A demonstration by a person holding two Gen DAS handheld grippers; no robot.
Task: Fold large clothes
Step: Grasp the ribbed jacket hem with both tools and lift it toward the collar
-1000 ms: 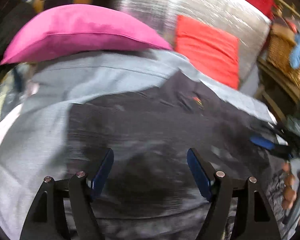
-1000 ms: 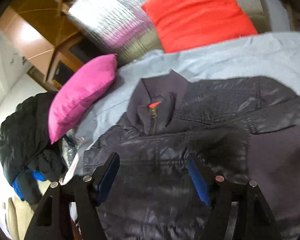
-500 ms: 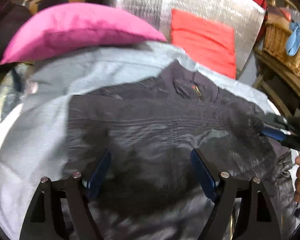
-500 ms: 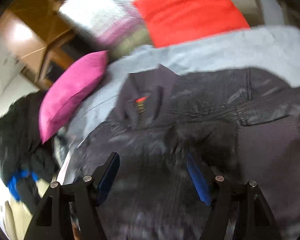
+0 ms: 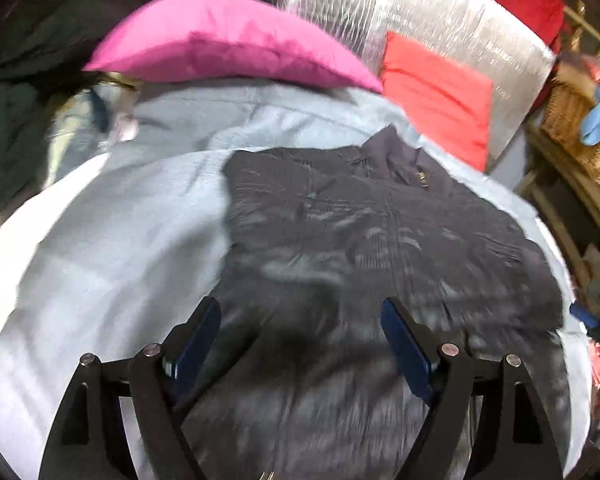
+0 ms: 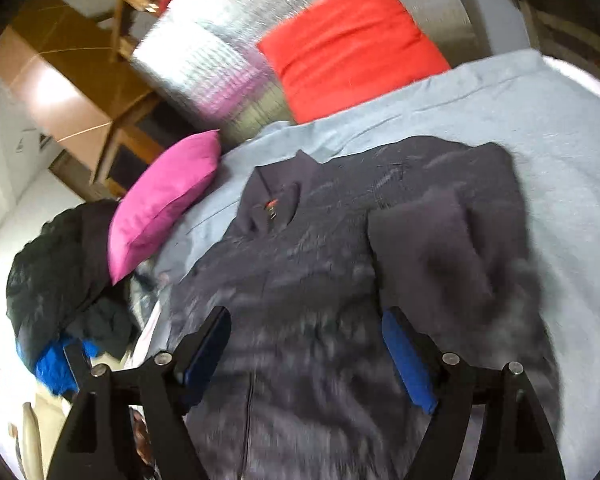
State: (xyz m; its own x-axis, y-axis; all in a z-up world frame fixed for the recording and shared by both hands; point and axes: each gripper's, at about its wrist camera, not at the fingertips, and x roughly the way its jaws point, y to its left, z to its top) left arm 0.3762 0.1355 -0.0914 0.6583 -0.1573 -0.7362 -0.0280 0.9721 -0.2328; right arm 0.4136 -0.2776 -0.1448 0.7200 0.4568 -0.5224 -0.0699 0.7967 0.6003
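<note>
**A:** What are the two grippers doing?

**B:** Both are empty. The left gripper (image 5: 300, 344) is spread wide above the lower part of a dark jacket (image 5: 380, 248), and its jaws have just been opening with nothing between them. The right gripper (image 6: 306, 354) is the same: spread, just opened further, hovering over the jacket's front without pinching it.

**A:** Where is the jacket?

**B:** It lies flat on a pale blue sheet (image 6: 500, 96) covering a bed, collar toward the head end where a pink pillow (image 5: 228, 40) and a red cushion (image 6: 352, 44) sit. One sleeve is already folded across the chest, probably to square the shape before the next fold.

**A:** Anything unclear?

**B:** Yes. Both views are blurred, the jacket's hem is cut off behind the grippers, and the bed's near edge is out of view. A dark heap of clothes (image 6: 64, 264) sits off the bed's side; what is in it I cannot tell.
</note>
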